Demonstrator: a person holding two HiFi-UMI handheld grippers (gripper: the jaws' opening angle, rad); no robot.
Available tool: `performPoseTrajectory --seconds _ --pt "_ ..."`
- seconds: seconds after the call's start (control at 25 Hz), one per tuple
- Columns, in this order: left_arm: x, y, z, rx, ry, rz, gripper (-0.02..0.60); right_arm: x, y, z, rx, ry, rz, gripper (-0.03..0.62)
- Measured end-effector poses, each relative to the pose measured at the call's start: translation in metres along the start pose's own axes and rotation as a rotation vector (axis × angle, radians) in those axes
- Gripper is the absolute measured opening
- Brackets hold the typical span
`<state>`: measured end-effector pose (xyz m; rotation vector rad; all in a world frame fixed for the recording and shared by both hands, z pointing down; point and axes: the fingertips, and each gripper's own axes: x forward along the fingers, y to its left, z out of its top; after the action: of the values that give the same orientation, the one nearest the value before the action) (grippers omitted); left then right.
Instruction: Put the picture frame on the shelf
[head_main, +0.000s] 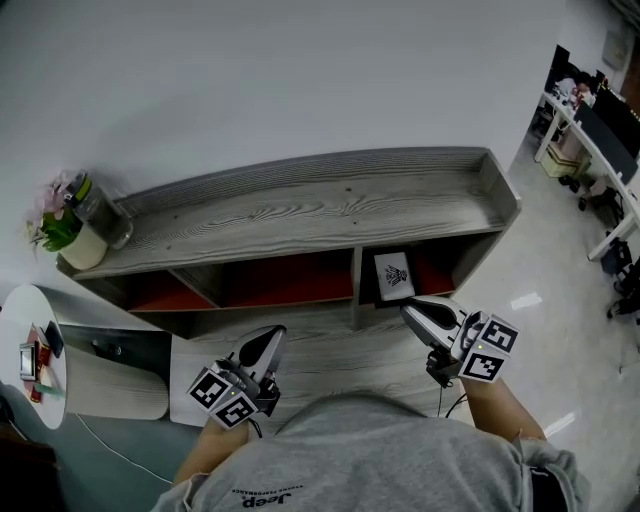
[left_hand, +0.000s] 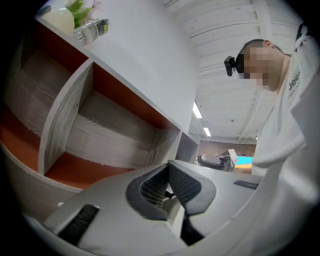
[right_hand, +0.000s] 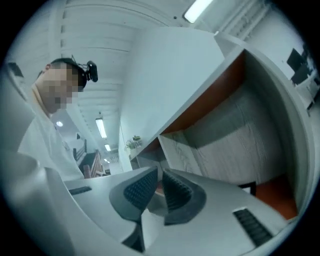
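Note:
The picture frame (head_main: 394, 276), white with a black edge and a small dark print, stands in the right lower compartment of the grey wooden shelf (head_main: 300, 205). One black corner of the frame (right_hand: 248, 188) peeks past the right jaw in the right gripper view. My right gripper (head_main: 408, 310) (right_hand: 160, 172) hangs just in front of that compartment, apart from the frame, jaws together with nothing between them. In front of the middle compartment my left gripper (head_main: 272, 335) (left_hand: 168, 167) is shut and empty.
A potted plant (head_main: 62, 228) and a glass jar (head_main: 108, 218) stand on the shelf top's left end. A round white side table (head_main: 45, 395) with small items is at the far left. Office desks (head_main: 590, 130) are at the far right.

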<state>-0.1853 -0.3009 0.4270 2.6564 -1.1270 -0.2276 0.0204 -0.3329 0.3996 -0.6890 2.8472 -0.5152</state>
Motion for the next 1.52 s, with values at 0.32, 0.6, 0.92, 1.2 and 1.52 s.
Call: performPoseTrajectory --seconds 0.32,0.6,0.92,1.2,1.52 --pt "0.004 -0.011 0.027 0.129 -0.018 -0.018 0.026 0.023 0.009 0.004 -0.282 0.066 -0.08 -0.009" --pt "0.006 -0.019 0.032 0.174 -0.014 -0.023 0.026 0.041 0.03 -0.009 -0.35 0.1 -0.007 -0.009" --pt "0.003 -0.02 0.026 0.174 -0.012 -0.021 0.026 0.046 0.037 -0.018 -0.352 0.122 0.028 -0.009" --pt "0.003 -0.022 0.023 0.166 -0.013 -0.023 0.026 0.046 0.038 -0.022 -0.355 0.132 0.033 -0.009" --pt "0.005 -0.025 0.021 0.164 -0.01 -0.029 0.026 0.043 0.038 -0.025 -0.35 0.14 0.035 -0.008"
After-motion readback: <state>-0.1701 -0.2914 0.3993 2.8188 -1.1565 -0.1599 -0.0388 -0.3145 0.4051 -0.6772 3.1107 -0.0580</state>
